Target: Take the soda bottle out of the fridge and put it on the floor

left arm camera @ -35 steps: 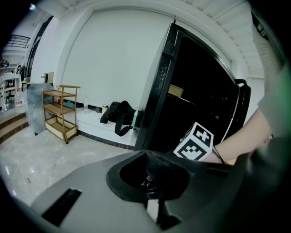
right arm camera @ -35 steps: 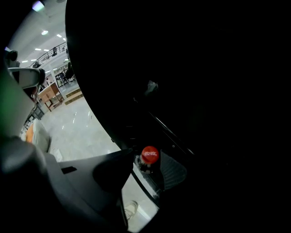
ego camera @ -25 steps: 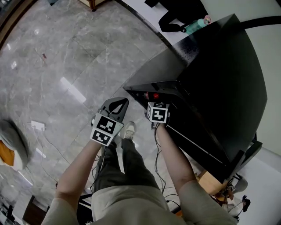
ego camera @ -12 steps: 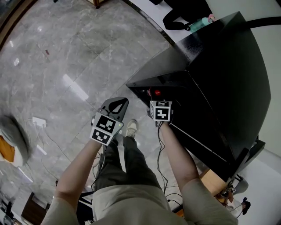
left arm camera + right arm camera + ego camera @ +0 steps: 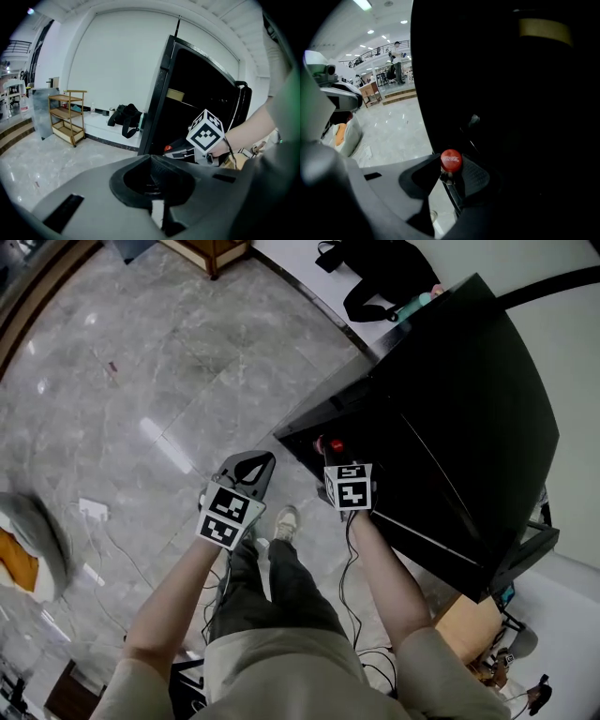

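Note:
The soda bottle shows only its red cap (image 5: pixel 451 161) and dark neck, at the mouth of the open black fridge (image 5: pixel 450 409). My right gripper (image 5: pixel 451 177) has just been closing and sits shut on the neck under the cap. In the head view the cap (image 5: pixel 335 443) lies just ahead of the right gripper's marker cube (image 5: pixel 349 486). My left gripper (image 5: pixel 251 463) hangs over the marble floor, left of the fridge, jaws together and holding nothing. In the left gripper view, my left gripper (image 5: pixel 153 164) faces the fridge (image 5: pixel 197 108) and the right hand's cube (image 5: pixel 205 132).
The person's shoe (image 5: pixel 284 521) stands on the floor below my grippers. Cables and a white socket block (image 5: pixel 94 512) lie at the left near a pale bag (image 5: pixel 28 540). A black bag (image 5: pixel 124 119) and a wooden trolley (image 5: pixel 68 117) stand by the far wall.
Both hands have risen towards the camera, the right one more. The red cap has stayed just ahead of the right gripper's cube. The left gripper's jaws stay together.

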### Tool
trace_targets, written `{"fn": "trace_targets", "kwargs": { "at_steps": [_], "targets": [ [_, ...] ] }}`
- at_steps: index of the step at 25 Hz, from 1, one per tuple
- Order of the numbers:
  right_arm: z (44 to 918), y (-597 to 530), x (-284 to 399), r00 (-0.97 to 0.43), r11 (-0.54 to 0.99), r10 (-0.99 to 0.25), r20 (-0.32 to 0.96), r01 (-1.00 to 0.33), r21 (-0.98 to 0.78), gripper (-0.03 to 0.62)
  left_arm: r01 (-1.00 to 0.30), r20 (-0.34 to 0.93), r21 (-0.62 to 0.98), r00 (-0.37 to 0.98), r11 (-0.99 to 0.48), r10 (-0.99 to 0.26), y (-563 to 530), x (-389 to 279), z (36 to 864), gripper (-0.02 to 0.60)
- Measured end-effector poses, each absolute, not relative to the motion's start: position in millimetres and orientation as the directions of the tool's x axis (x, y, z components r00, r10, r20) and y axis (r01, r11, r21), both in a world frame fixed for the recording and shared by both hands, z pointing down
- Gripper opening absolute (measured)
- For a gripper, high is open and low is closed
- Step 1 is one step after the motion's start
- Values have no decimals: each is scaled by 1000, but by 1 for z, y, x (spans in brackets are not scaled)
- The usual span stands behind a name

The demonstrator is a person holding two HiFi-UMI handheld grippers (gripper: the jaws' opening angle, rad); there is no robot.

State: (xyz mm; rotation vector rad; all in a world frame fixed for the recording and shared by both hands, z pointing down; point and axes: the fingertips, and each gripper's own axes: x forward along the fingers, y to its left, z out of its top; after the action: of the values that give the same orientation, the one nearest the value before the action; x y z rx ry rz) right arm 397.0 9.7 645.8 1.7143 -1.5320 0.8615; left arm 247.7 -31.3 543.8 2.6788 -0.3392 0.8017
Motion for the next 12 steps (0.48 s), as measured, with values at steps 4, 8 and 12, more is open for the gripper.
{"fn": "trace_targets", "kwargs": {
  "at_steps": [4,8,12],
  "targets": [
    [602,14,384,70,-49,-568,820,-997,51,114,-318,555,223,818,-922,-148,-28,241,514,6],
    [560,23,374,29,-2,-575,818,-999,34,113,-322,546,231,824,-918,-152,-25,239,483,6],
    [521,32,360,2,33,-585,811,-999,26,112,-320,537,211,828,-924,-164,-23,234,454,6]
  ]
}}
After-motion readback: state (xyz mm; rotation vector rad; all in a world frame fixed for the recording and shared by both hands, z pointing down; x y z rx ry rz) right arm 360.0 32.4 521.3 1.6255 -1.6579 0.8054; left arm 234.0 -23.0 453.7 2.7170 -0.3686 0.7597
